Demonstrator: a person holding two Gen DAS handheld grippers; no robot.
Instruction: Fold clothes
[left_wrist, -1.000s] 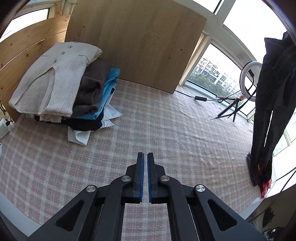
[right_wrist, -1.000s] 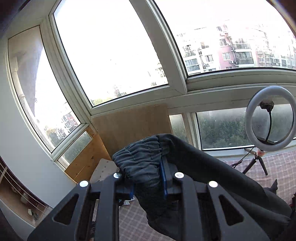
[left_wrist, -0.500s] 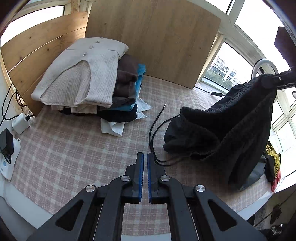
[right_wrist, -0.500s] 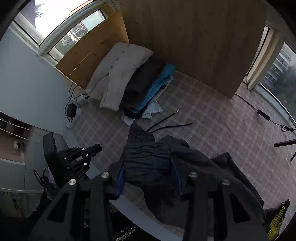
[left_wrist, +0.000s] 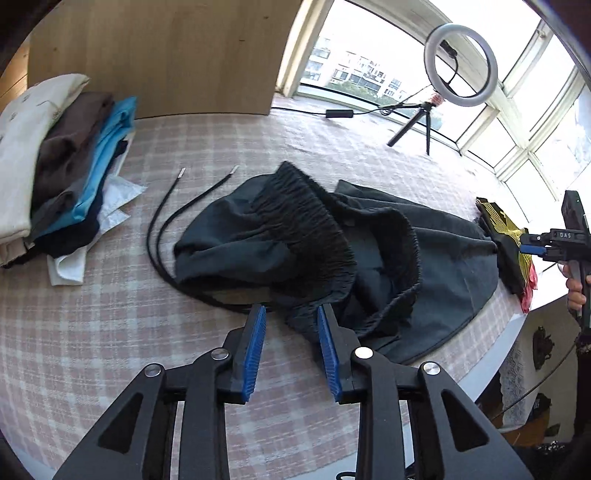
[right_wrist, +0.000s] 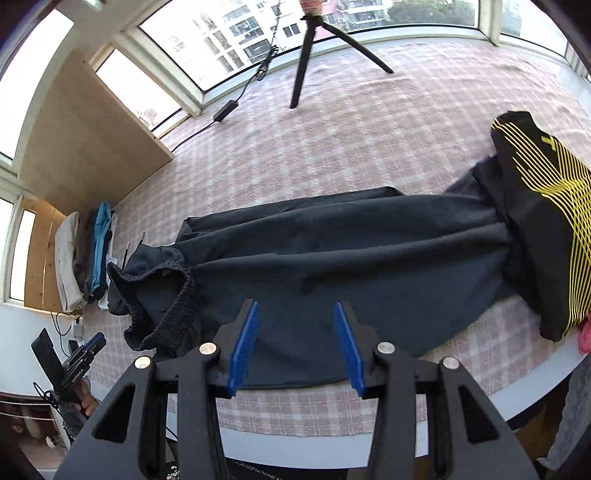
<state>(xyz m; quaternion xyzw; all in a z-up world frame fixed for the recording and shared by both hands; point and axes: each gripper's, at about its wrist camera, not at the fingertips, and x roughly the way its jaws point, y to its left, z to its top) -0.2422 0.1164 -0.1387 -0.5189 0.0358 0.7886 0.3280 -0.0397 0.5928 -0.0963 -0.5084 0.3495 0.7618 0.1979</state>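
Dark trousers (left_wrist: 454, 251) lie across the plaid-covered table (left_wrist: 92, 332), with the gathered elastic waistband (left_wrist: 306, 221) bunched toward the left. Two drawstring cords (left_wrist: 157, 229) trail from the waist. My left gripper (left_wrist: 291, 314) hovers at the near edge of the waistband, its jaws opening; fabric shows below the gap, but the pads do not press it. In the right wrist view the trousers (right_wrist: 351, 258) stretch left to right. My right gripper (right_wrist: 296, 308) stands open just above the trouser leg, holding nothing.
A stack of folded clothes (left_wrist: 55, 166) sits at the left by a wooden board (left_wrist: 166, 55). A ring light on a tripod (left_wrist: 460, 66) stands at the back. A black garment with yellow stripes (right_wrist: 543, 206) lies on the trouser hems. The table's near edge (right_wrist: 369, 439) is close.
The trousers hung from my right gripper; now they lie spread on the table and that gripper has let go and come down. My left gripper has gone from shut to open near the waistband.
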